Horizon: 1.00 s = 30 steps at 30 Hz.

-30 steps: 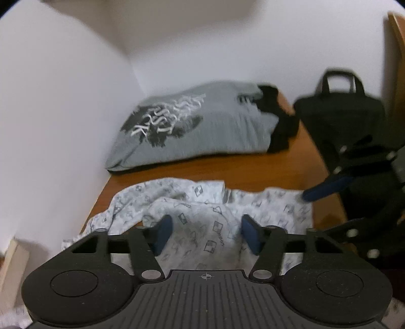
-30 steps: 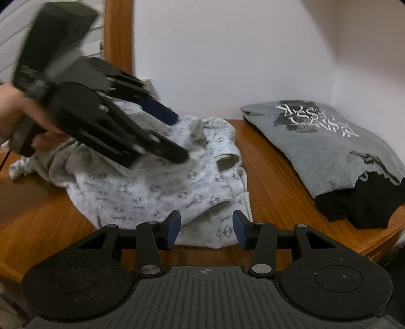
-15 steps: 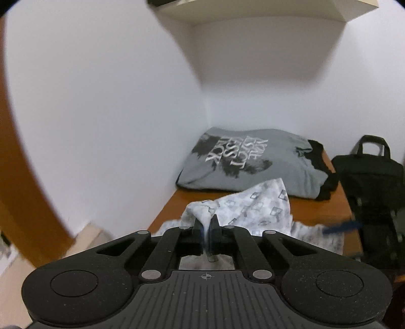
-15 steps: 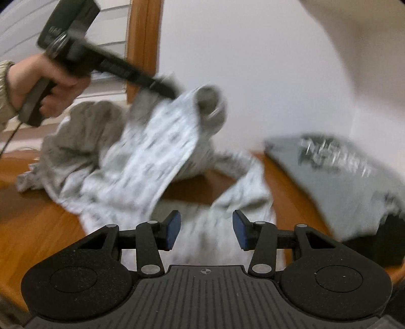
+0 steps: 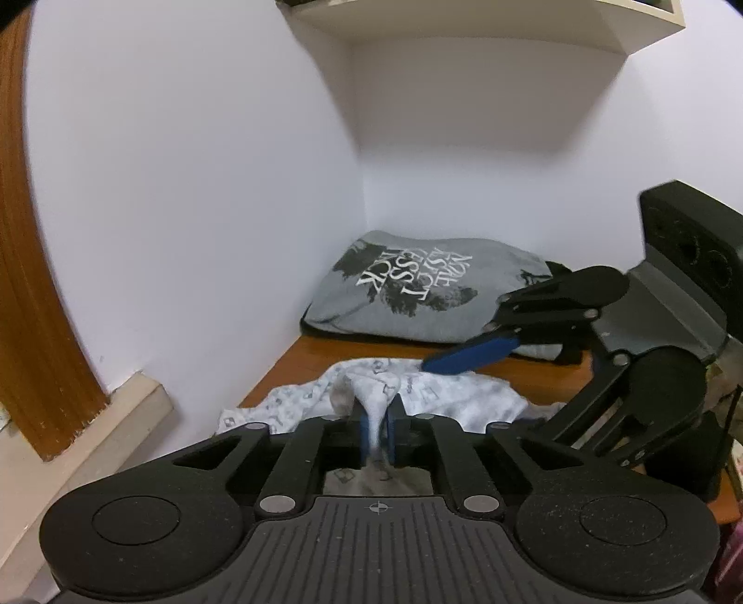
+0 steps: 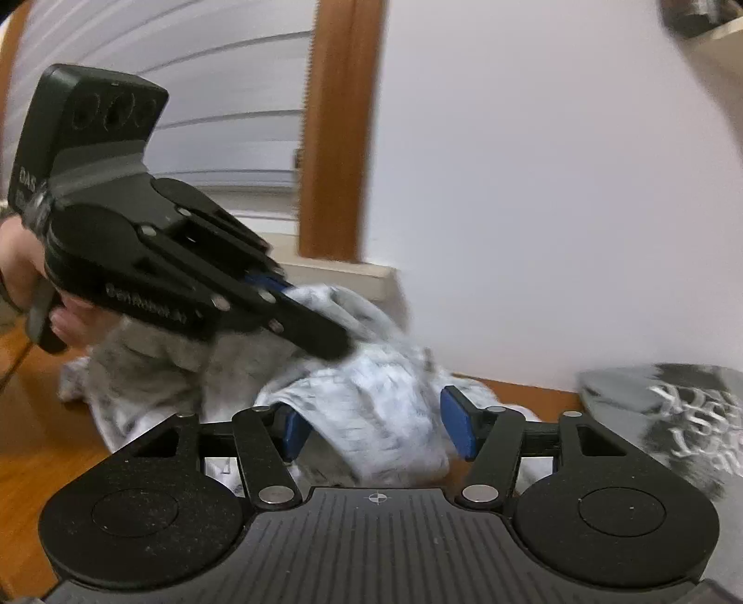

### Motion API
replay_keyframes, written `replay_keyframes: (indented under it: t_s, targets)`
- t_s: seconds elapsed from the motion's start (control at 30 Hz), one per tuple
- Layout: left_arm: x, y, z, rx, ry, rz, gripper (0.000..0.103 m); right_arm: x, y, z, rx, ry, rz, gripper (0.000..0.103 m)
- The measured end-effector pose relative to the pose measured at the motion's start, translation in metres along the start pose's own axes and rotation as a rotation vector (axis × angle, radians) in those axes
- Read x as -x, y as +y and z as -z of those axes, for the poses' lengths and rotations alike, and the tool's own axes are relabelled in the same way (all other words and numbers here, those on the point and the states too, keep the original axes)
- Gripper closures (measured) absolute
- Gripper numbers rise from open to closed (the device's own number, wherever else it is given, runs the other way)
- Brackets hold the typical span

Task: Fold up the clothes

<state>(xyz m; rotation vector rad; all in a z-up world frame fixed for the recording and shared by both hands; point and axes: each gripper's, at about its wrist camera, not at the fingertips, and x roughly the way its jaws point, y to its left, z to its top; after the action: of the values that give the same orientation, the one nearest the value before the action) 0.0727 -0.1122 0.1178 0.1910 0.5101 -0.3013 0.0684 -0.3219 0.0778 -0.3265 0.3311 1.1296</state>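
A white patterned garment (image 5: 432, 395) lies crumpled on the wooden table (image 5: 320, 357). My left gripper (image 5: 377, 430) is shut on a raised fold of it; in the right wrist view it (image 6: 297, 302) holds the cloth lifted above the table. My right gripper (image 6: 378, 430) is open, its blue pads on either side of a hanging part of the garment (image 6: 371, 399). In the left wrist view the right gripper (image 5: 469, 360) reaches in from the right, just above the cloth.
A folded grey printed T-shirt (image 5: 418, 288) lies on dark clothing in the far corner; it also shows in the right wrist view (image 6: 673, 409). White walls close in on two sides. A shelf (image 5: 464, 28) hangs overhead. A wooden window frame (image 6: 339, 130) stands behind.
My left gripper shut on the garment and lifted a fold of it. My right gripper has moved in close, with its open jaws around the hanging cloth.
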Motion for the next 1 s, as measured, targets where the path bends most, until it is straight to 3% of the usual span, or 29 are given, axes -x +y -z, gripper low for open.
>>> replay_keyframes:
  t_s: [0.07, 0.13, 0.2, 0.33, 0.43, 0.67, 0.77, 0.8, 1.0]
  targets:
    - [0.007, -0.005, 0.006, -0.008, -0.005, -0.024, 0.087, -0.006, -0.001, 0.000, 0.002, 0.026, 0.013, 0.089]
    - [0.018, -0.011, 0.016, -0.014, -0.013, -0.039, 0.070, -0.012, -0.003, 0.002, 0.003, 0.052, 0.037, 0.094]
    - [0.031, -0.020, 0.032, -0.017, -0.023, -0.045, 0.056, -0.010, -0.010, 0.003, -0.036, 0.024, 0.081, 0.096]
    - [0.031, -0.043, 0.063, -0.006, 0.028, -0.019, 0.048, -0.003, -0.025, -0.002, -0.149, -0.054, 0.166, 0.097]
    - [0.023, -0.067, 0.082, -0.057, 0.067, -0.022, 0.039, 0.002, -0.027, -0.002, -0.180, -0.057, 0.206, 0.097]
    - [0.001, -0.071, 0.099, -0.155, 0.144, -0.123, 0.043, 0.011, -0.027, -0.002, -0.225, -0.055, 0.278, 0.097]
    - [0.008, -0.067, 0.100, -0.177, 0.135, -0.131, 0.071, 0.020, -0.021, -0.008, -0.207, -0.068, 0.282, 0.097]
    - [0.011, -0.066, 0.100, -0.180, 0.126, -0.143, 0.091, 0.025, -0.019, -0.012, -0.200, -0.077, 0.281, 0.097]
    - [0.062, -0.053, 0.083, -0.135, -0.046, -0.245, 0.092, 0.056, -0.004, -0.036, -0.157, -0.133, 0.280, 0.097]
